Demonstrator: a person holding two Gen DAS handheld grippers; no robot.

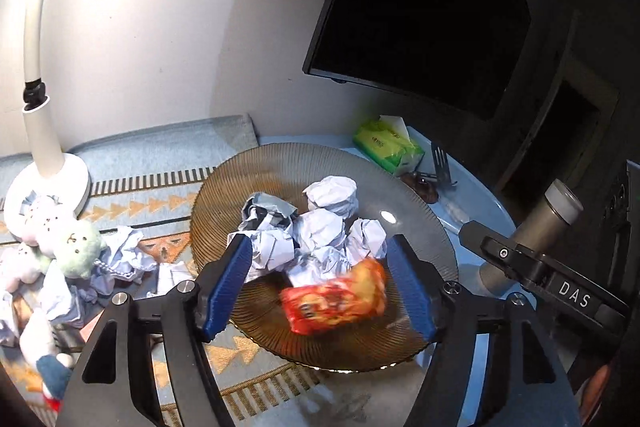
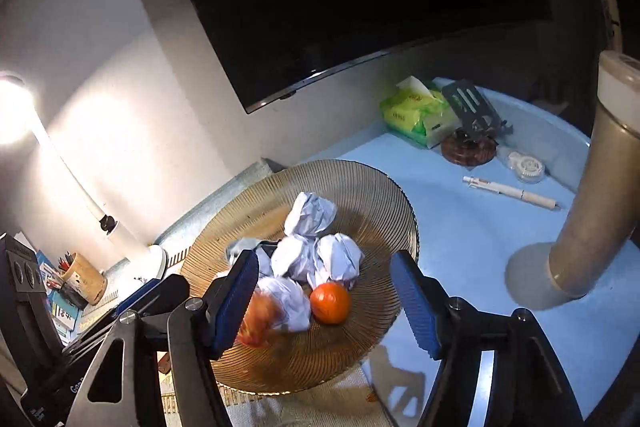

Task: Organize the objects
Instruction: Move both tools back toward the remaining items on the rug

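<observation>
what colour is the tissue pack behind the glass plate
Green and yellow tissue pack; it shows best in the right wrist view.

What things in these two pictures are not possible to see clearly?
- Red snack packet: motion-blurred in both wrist views, print unreadable.
- Orange: absent from left wrist view.
- Plush toys: left view only, partly cut by its edge.
- Pen cup: too small and dim in right view.

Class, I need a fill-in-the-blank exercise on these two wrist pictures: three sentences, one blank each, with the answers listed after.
1. The crumpled paper balls lie in the ribbed amber ____.
2. Between the open right tool's blue pads sits a round ____ fruit.
3. Beside the green tissue pack, a white ____ lies on the blue tabletop.

Answers: bowl; orange; pen
</observation>
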